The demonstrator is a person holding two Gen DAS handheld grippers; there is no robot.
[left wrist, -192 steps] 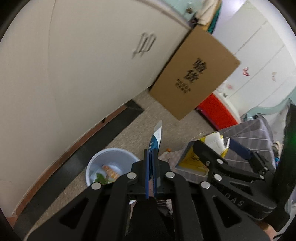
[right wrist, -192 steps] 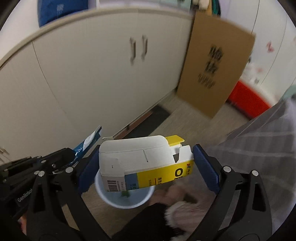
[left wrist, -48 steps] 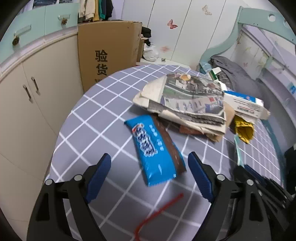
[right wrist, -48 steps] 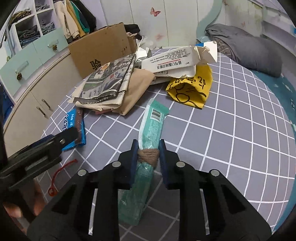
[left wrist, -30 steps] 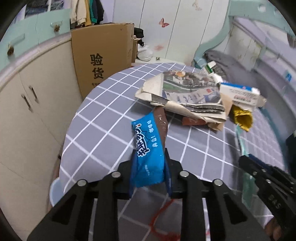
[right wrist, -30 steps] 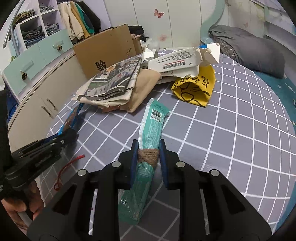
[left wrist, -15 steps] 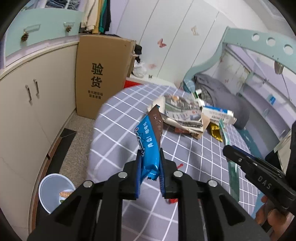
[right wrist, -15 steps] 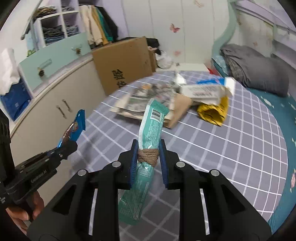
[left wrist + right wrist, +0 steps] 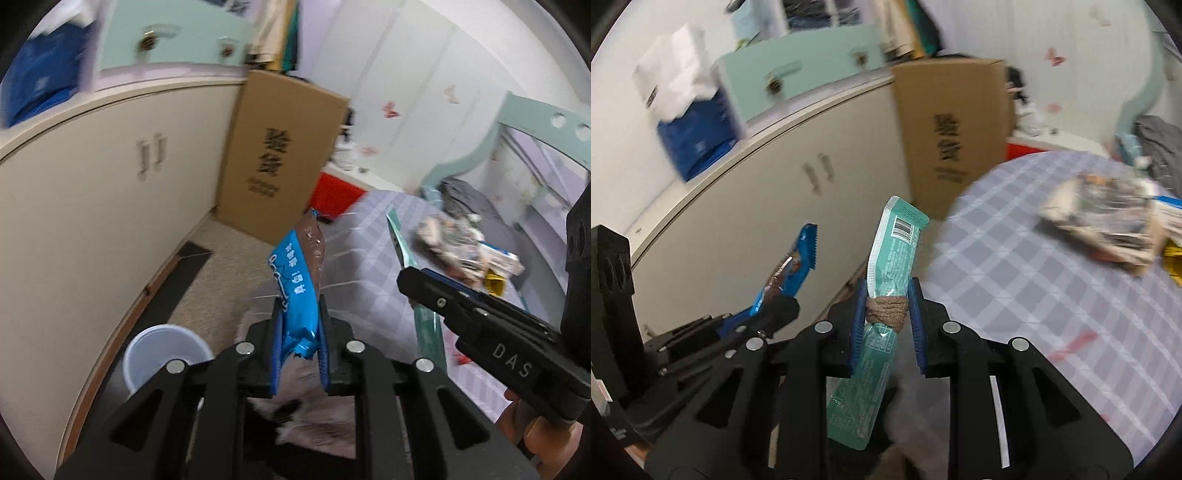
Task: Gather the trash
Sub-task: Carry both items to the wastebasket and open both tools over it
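Observation:
My left gripper (image 9: 300,314) is shut on a blue snack wrapper (image 9: 295,284), which sticks up from the pads with a brown inner side showing. My right gripper (image 9: 886,302) is shut on a long teal wrapper (image 9: 890,258) with a brown band around its middle. Both are held in the air past the table's edge, above the floor. A white trash bin (image 9: 164,350) stands on the floor at the lower left of the left wrist view. The right gripper (image 9: 424,284) shows at the right of that view, the left gripper (image 9: 775,302) at the left of the right wrist view.
A round table with a grey checked cloth (image 9: 1052,277) carries newspapers (image 9: 1108,218), a white carton (image 9: 498,256) and a yellow bag (image 9: 493,286). A tall cardboard box (image 9: 277,158) leans against cream cabinets (image 9: 92,203). A red strip (image 9: 1071,345) lies on the cloth.
Both grippers have swung left off the table toward the cabinets and floor, each carrying its wrapper. The bin now lies nearer, below the left gripper.

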